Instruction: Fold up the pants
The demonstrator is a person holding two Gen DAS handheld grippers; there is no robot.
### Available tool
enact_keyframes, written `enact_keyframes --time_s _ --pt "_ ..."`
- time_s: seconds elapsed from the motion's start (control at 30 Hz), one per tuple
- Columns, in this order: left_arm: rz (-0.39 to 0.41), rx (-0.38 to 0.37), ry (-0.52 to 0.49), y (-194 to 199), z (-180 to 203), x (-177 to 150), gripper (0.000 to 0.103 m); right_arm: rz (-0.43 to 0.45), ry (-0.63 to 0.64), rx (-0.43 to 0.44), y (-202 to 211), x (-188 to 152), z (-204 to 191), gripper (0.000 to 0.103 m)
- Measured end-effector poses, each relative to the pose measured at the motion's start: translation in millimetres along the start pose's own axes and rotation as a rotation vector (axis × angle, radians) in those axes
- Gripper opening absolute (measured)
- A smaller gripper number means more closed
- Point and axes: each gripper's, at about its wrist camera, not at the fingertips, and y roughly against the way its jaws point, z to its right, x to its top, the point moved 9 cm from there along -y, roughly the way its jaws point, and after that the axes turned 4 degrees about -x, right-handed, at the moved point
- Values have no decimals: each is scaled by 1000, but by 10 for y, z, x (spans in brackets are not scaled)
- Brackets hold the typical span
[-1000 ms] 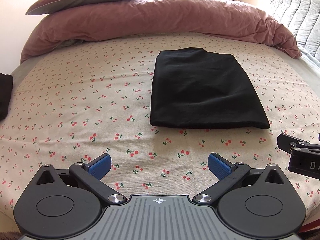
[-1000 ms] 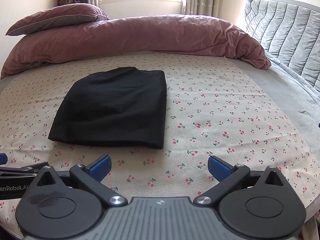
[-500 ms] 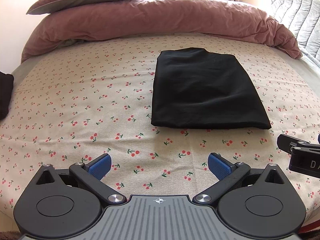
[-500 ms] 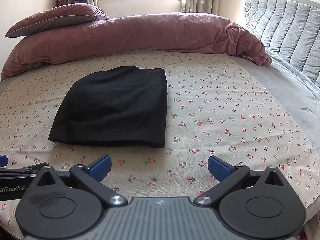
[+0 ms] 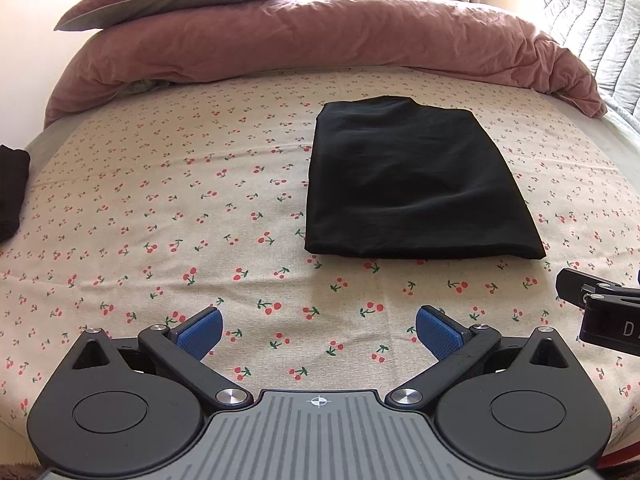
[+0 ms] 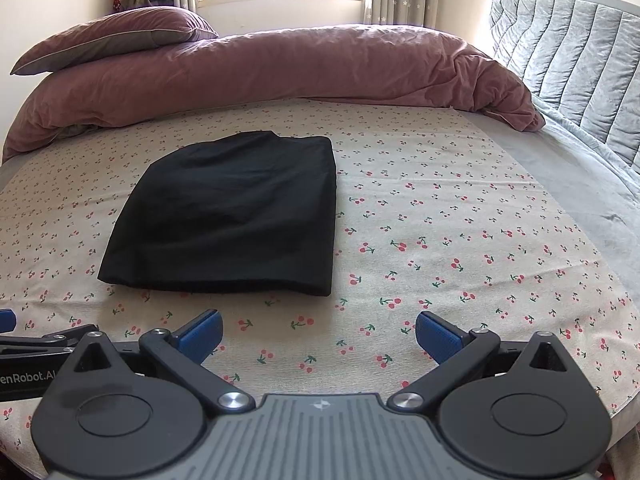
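The black pants (image 5: pixel 412 184) lie folded into a flat rectangle on the cherry-print sheet (image 5: pixel 180 200), ahead and to the right in the left wrist view. In the right wrist view the pants (image 6: pixel 236 216) lie ahead and to the left. My left gripper (image 5: pixel 319 330) is open and empty, held back near the bed's front edge. My right gripper (image 6: pixel 319 330) is open and empty too, beside the left one. Neither touches the pants.
A rolled mauve duvet (image 6: pixel 280 72) and pillow (image 6: pixel 116 36) lie across the far side of the bed. A grey quilted headboard (image 6: pixel 572 60) stands at right. Another dark garment (image 5: pixel 12 188) lies at the far left edge.
Both grippers have tilted and drawn back very slightly; the pants sit a touch lower in each view. Nothing was taken hold of or let go.
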Motion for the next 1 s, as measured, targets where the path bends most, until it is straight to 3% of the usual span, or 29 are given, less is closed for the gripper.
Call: enact_keyframes --time_s 1.0 --pt "11 13 -8 13 -8 18 103 0 -3 2 -4 5 2 102"
